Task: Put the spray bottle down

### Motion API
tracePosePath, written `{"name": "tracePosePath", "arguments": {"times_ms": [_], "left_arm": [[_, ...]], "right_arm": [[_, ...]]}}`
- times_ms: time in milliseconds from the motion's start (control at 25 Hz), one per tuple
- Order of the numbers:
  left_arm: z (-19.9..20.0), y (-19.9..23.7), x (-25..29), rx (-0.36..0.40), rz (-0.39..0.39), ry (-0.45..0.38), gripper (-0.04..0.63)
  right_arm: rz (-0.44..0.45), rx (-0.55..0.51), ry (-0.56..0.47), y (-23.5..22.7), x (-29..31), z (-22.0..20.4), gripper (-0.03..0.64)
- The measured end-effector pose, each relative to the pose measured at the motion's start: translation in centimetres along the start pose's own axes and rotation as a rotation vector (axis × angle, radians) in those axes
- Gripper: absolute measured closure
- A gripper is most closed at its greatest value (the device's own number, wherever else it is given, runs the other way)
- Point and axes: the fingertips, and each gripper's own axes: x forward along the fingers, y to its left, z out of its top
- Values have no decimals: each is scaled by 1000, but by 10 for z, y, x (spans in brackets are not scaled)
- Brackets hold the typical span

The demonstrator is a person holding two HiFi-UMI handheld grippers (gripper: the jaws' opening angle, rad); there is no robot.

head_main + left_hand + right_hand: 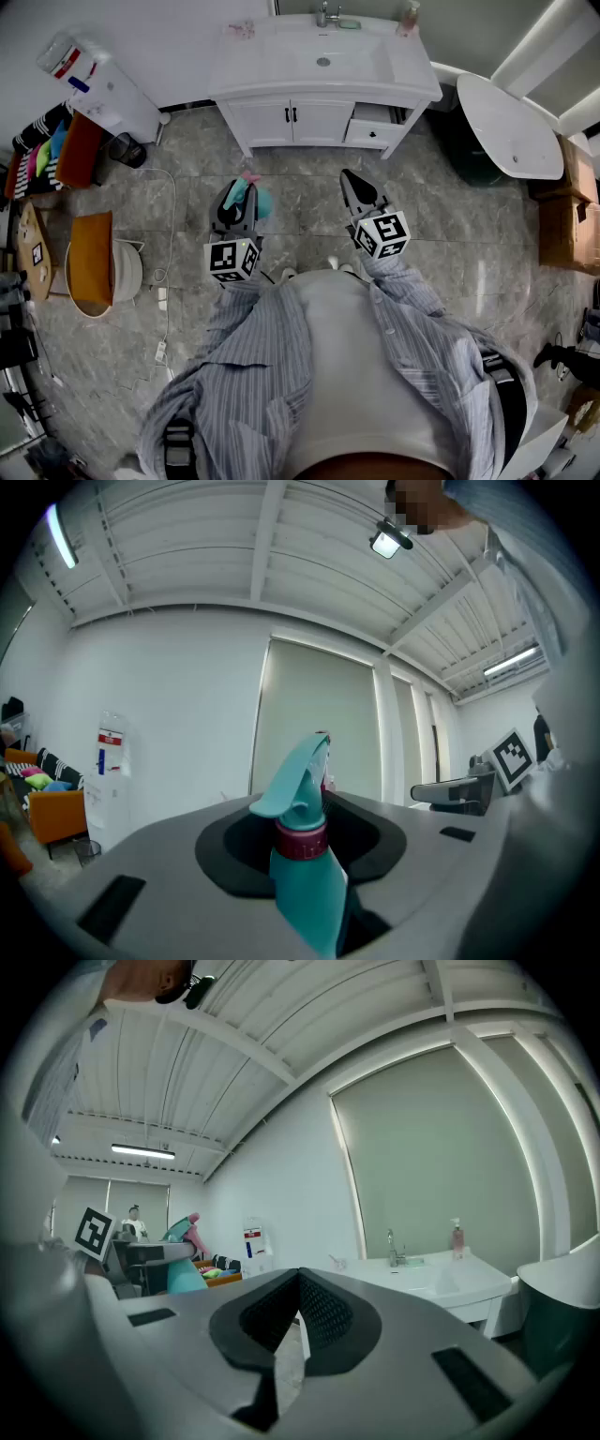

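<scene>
The left gripper [234,214] holds the teal spray bottle [305,855] between its jaws, which clamp its body just below the dark red collar; the bottle leans a little and hangs over the floor [300,178], well apart from any surface. The right gripper [298,1312] is empty, its jaws closed tip to tip. The white vanity tabletop [253,61] ahead looks the likeliest place to set the bottle; carry it level to the flat part beside the basin [323,61], straighten it; lower until the base sits flat; only then let the jaws part, and draw back without nudging the nozzle.
</scene>
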Motion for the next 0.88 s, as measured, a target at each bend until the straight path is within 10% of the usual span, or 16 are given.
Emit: {"name": "tracePosePath", "arguments": {"times_ms": [880], "left_arm": [[-7, 14, -6, -10, 9, 6, 460]], "right_arm": [[-3, 6, 18, 9, 6, -7, 601]]}}
